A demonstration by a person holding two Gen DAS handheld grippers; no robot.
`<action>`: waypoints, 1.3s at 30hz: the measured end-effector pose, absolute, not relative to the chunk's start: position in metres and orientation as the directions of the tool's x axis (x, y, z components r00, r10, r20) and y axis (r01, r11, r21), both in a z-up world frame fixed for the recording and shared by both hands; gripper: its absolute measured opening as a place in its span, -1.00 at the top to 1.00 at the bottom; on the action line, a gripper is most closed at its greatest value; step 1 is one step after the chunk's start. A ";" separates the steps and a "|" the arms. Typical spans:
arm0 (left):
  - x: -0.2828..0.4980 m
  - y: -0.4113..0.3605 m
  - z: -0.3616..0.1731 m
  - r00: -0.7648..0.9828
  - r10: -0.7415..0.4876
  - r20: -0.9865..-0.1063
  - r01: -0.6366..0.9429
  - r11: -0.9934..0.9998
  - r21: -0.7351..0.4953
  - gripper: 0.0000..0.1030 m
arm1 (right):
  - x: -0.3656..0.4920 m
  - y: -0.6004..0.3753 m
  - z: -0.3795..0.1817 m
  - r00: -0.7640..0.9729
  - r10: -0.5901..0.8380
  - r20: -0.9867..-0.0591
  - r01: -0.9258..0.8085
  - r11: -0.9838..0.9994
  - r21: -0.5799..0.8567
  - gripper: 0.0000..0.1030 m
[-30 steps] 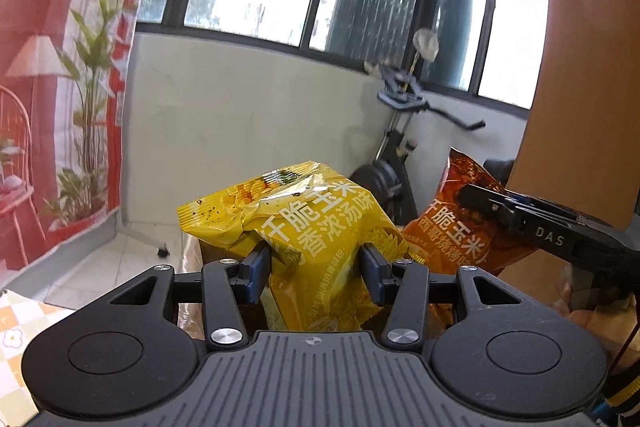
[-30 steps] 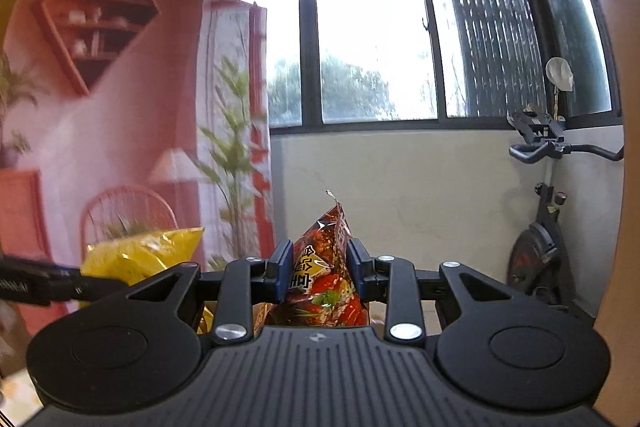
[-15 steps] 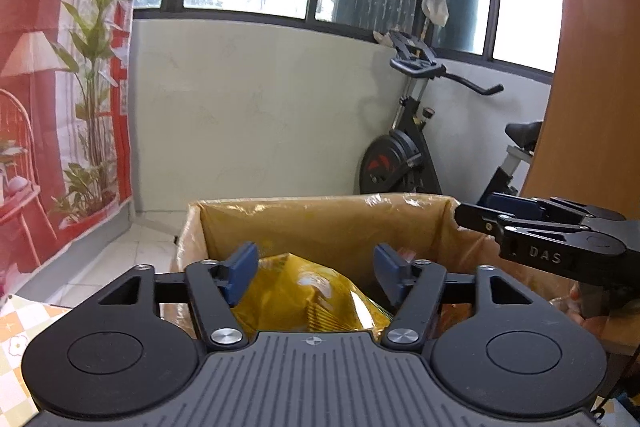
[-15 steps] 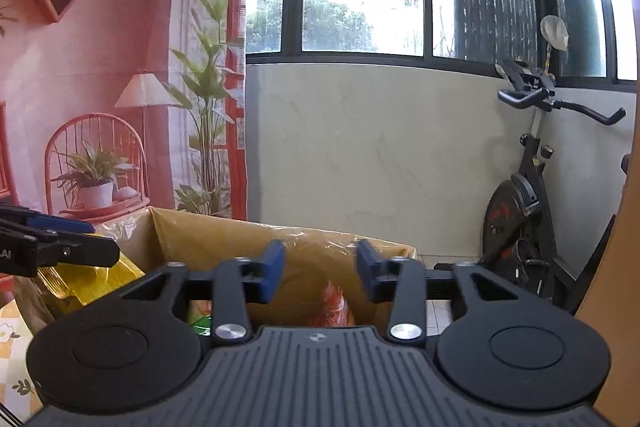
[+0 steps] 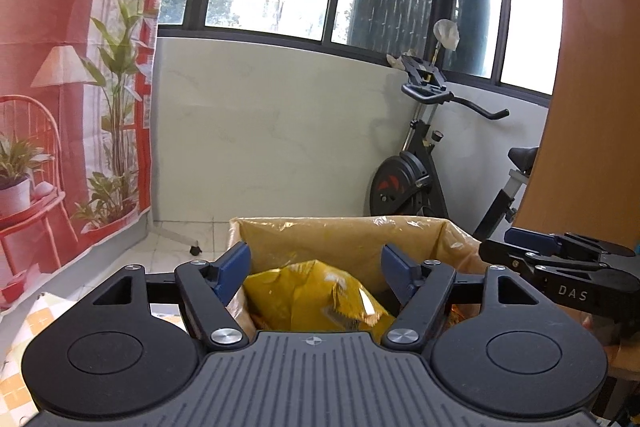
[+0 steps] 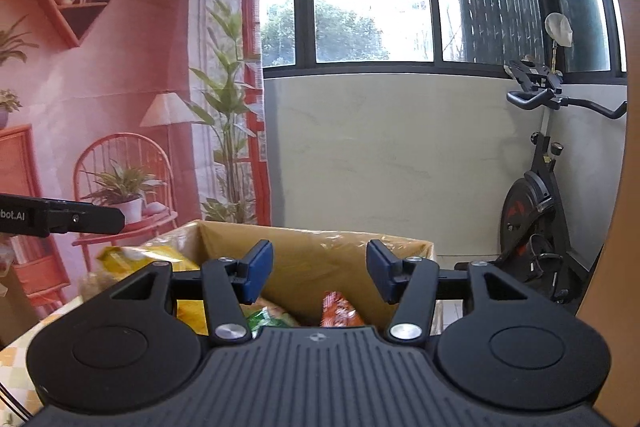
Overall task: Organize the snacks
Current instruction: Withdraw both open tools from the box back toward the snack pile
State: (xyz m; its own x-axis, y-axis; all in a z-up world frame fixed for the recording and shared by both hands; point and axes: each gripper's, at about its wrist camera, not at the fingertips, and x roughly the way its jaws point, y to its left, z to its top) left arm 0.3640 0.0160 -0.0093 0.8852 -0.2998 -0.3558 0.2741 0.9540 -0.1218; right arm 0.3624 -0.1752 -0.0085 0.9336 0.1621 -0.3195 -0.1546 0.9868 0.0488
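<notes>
Snack bags look light, crinkly and slick; I'd pinch a sealed edge. Yellow bag (image 5: 316,291) lies in the cardboard box (image 5: 344,239) at twelve o'clock, below my left hand-held gripper (image 5: 316,267), its jaws opening, empty. Right hand-held gripper (image 6: 318,273) stands parted, empty, above the orange bag (image 6: 340,311).

The left gripper (image 5: 316,267) points forward and slightly downward, its blue-padded jaws opening, with nothing pressed between the pads. The right gripper (image 6: 320,271) sits just beside it at a similar tilt, jaws parted and empty, pads touching nothing.
</notes>
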 end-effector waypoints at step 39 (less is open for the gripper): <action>0.249 0.085 -0.120 0.788 -0.196 -0.584 0.086 0.974 -0.211 -0.44 | 0.200 -0.196 -0.106 0.837 0.119 -0.534 -0.018 0.982 0.190 -0.31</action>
